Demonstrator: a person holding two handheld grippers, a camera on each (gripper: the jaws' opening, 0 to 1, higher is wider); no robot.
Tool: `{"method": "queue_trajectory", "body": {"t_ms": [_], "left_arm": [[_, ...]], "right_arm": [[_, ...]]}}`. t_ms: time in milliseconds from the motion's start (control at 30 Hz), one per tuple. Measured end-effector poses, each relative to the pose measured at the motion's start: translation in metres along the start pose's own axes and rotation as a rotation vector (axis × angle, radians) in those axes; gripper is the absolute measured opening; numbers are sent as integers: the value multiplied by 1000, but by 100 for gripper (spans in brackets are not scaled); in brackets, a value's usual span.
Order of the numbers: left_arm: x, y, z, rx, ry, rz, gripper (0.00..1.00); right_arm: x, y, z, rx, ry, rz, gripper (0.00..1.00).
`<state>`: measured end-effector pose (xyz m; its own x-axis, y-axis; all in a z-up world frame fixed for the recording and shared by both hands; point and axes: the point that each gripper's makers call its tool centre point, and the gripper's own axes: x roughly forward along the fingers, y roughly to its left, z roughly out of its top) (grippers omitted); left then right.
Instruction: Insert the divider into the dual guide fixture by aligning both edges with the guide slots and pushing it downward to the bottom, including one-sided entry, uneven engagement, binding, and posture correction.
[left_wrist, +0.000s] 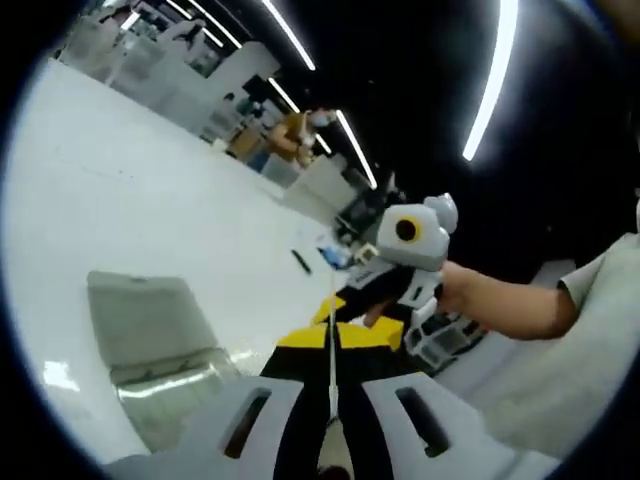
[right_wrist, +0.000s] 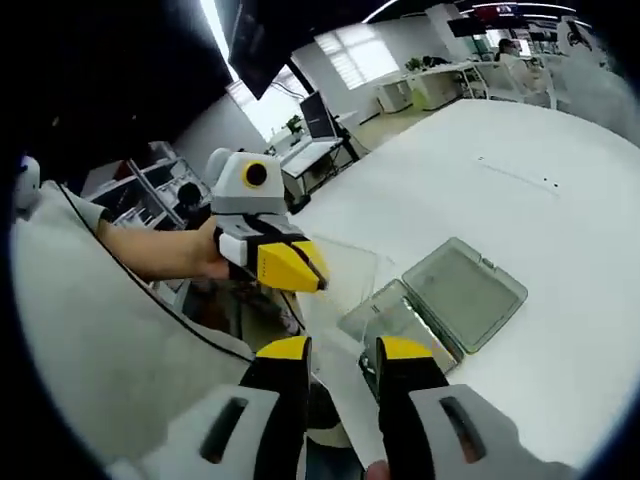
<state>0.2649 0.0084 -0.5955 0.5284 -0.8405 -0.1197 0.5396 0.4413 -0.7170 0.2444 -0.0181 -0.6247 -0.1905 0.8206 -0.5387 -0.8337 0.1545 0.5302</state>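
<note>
Insertion not begun: both tongs, left (left_wrist: 331, 400) and right (right_wrist: 342, 365), hold the clear divider (right_wrist: 340, 275) between them in the air, fixture (right_wrist: 445, 300) on the worktop (right_wrist: 560, 210) just beyond.

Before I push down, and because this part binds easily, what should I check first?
1. Left gripper holds the thin clear plastic divider: ok, its jaws close on the sheet.
2. Right gripper holds it too: cannot tell; the sheet passes between its jaws, which stand apart.
3. Flat grey-tinted lid of the clear plastic fixture box is open: ok.
4. Divider edges are in the guide slots: not ok; the sheet is in the air, apart from the box.
5. Guide slots are free: cannot tell, too small to see.
</note>
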Motion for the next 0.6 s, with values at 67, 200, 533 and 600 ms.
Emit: {"method": "queue_trajectory", "body": {"t_ms": [67, 200, 533, 600], "left_arm": [[0, -5, -1, 2, 9, -22, 0], [-1, -12, 2, -6, 4, -62, 0], [-1, -24, 5, -26, -11, -130, 0], [-2, -26, 5, -29, -13, -140, 0]], "right_arm": [[-2, 3, 3, 1, -24, 35, 22], [-5, 10, 9, 24, -62, 92, 19], [-9, 23, 17, 70, -108, 185, 17], [-10, 28, 18, 79, -125, 215, 15]]}}
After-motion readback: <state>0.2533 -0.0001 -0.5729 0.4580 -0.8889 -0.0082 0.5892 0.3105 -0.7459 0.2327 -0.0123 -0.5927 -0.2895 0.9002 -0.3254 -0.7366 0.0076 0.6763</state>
